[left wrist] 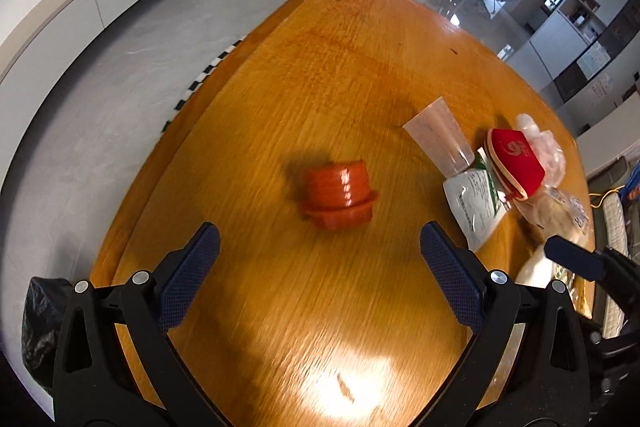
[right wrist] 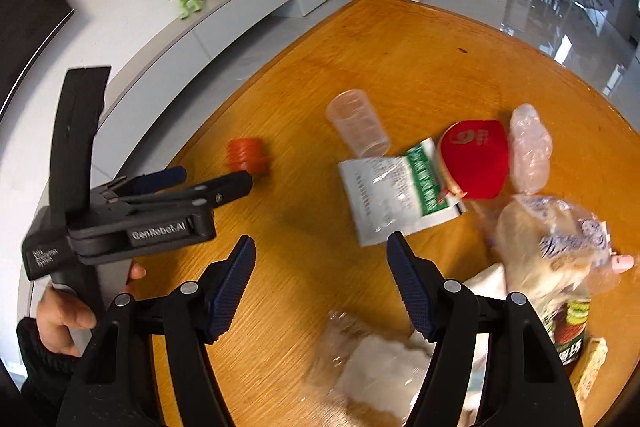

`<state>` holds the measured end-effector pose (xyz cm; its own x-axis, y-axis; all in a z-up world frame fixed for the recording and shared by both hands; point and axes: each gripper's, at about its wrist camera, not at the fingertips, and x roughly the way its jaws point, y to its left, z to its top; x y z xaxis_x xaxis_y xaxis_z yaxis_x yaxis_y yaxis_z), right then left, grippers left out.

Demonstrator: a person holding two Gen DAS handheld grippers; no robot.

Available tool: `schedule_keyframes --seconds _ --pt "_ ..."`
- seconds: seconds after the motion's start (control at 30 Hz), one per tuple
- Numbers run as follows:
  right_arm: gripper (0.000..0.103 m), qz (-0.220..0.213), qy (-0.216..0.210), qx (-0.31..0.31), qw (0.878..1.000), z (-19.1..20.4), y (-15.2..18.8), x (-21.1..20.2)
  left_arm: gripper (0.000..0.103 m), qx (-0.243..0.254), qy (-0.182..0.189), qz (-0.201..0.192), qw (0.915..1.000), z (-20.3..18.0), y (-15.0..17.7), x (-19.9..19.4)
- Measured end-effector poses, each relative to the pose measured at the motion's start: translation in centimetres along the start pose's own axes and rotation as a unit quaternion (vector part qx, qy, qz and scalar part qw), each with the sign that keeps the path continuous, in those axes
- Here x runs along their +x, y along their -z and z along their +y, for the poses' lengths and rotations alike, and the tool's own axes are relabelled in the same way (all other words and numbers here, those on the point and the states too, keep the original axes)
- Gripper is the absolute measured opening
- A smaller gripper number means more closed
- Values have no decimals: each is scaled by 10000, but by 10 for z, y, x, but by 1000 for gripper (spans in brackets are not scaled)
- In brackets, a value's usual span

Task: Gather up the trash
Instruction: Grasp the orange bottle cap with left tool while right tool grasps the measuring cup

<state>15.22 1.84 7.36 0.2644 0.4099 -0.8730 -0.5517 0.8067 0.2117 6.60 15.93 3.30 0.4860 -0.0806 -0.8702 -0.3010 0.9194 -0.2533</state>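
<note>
the left gripper [left wrist: 320, 243] hangs over the glossy orange-brown wooden table [left wrist: 360, 59], jaws spread wide with nothing between them. the small ribbed orange plastic cup [left wrist: 338, 195] lies on its side just ahead of it. the right gripper [right wrist: 321, 255] is also wide and empty, above a crumpled white-and-green foil packet [right wrist: 394, 195]. beside the packet lie a clear plastic cup [right wrist: 357, 123] and a red paper cup [right wrist: 474, 159], both tipped over.
</note>
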Motion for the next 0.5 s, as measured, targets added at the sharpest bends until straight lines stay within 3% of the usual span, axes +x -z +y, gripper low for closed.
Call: schedule_keyframes --seconds 0.33,0.37,0.43,0.5 --pt "70 214 220 -40 9995 -15 -55 42 95 80 -232 160 9996 -2 -19 27" --pt "70 261 286 -62 9992 -16 -61 51 92 118 -215 146 9996 -2 -21 28" --pt "70 362 383 -76 9986 -20 -73 65 71 267 -167 96 9995 -4 -23 26" --pt "70 439 395 -111 9982 -20 -80 74 56 378 -23 138 9992 -6 -25 26"
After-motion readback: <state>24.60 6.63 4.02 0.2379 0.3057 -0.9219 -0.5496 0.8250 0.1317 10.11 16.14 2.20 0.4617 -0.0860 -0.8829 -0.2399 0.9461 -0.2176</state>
